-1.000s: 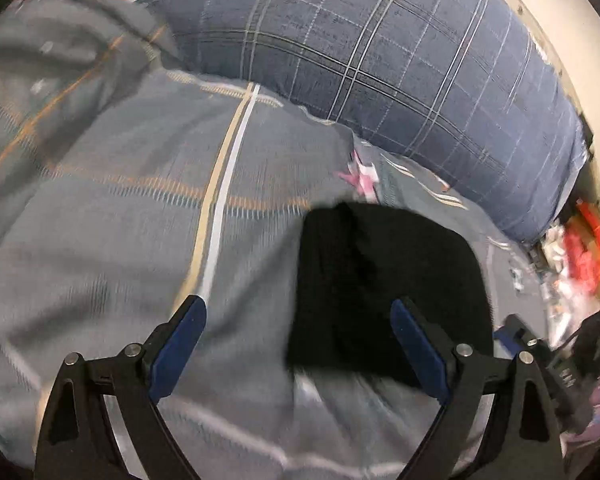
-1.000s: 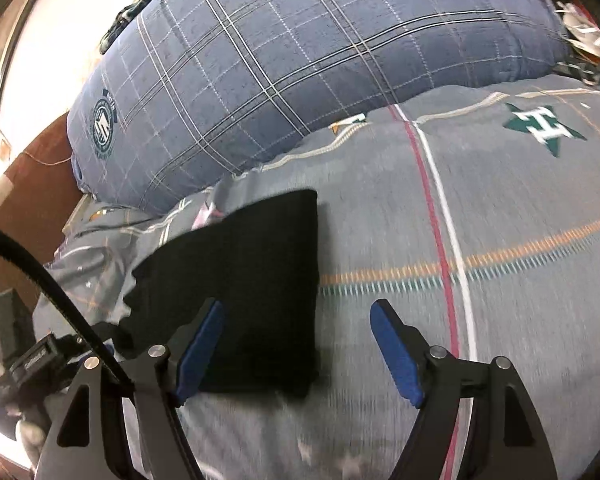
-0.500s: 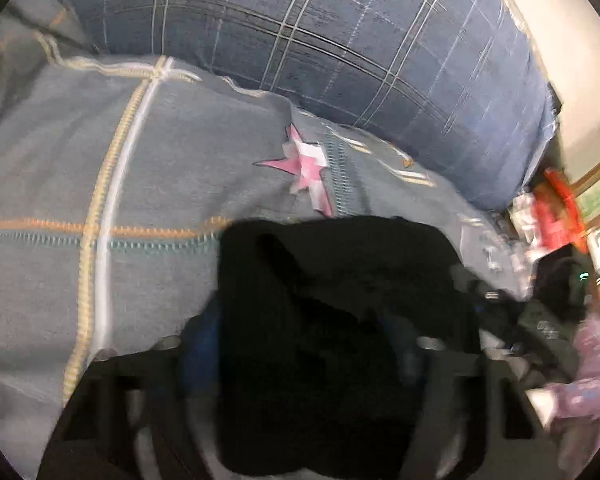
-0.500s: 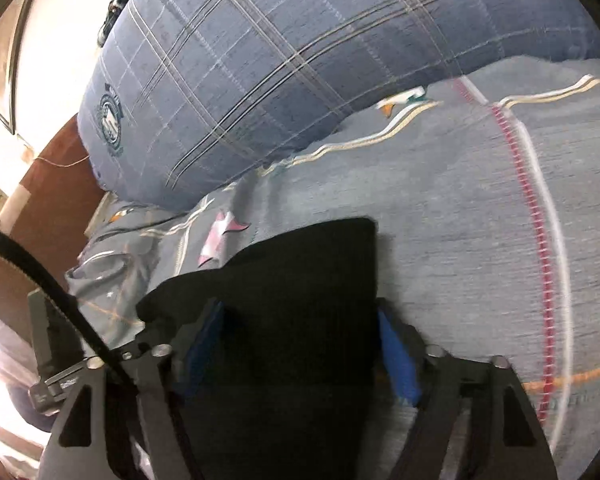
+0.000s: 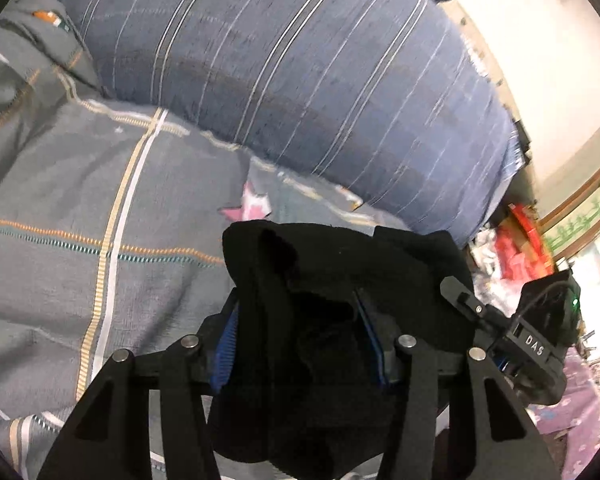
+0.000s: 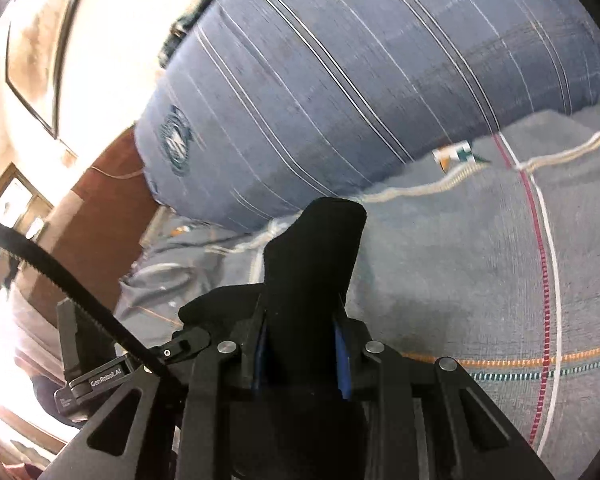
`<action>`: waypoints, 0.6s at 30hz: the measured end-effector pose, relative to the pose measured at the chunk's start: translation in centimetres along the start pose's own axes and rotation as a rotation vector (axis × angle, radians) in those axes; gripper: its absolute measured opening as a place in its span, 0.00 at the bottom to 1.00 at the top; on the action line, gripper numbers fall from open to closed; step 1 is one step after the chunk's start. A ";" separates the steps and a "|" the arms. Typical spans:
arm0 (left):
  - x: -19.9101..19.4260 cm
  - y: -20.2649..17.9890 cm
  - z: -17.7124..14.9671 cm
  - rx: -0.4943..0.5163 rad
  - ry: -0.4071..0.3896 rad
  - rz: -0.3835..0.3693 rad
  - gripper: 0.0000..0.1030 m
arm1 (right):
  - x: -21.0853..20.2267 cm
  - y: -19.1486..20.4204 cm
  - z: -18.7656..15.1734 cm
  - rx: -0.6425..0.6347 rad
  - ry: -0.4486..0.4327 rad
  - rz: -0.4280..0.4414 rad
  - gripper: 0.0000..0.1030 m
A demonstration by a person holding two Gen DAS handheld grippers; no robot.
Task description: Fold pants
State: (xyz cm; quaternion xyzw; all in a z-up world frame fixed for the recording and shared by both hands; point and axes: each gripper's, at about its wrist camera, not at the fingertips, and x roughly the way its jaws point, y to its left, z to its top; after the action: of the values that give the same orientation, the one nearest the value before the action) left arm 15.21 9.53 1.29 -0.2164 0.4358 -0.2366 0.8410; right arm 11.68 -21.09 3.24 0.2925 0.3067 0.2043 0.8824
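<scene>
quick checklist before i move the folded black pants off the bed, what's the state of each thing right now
1. Left gripper shut on the black pants: ok.
2. Right gripper shut on the pants: ok.
3. Fold holding its shape: not ok, the cloth bunches and droops between the fingers.
4. Pants fully off the grey bedspread: cannot tell, the lower edge is hidden.
5. Clear of the blue plaid pillow: ok, it sits behind the pants.
6. Drop-off spot: cannot tell, none in view.

both tools, left tool [image 5: 300, 344] and right tool [image 6: 301, 354], black-framed with blue pads, silver screws
</scene>
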 end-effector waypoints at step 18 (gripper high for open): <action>7.4 -9.3 1.1 0.144 0.065 0.026 0.50 | -7.5 -5.0 3.0 0.060 -0.150 -0.093 0.28</action>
State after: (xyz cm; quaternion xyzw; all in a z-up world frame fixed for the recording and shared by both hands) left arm 17.93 -2.03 2.52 -0.1418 0.4477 -0.2630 0.8428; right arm 9.13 -30.02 5.17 0.3187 0.2587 0.1315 0.9023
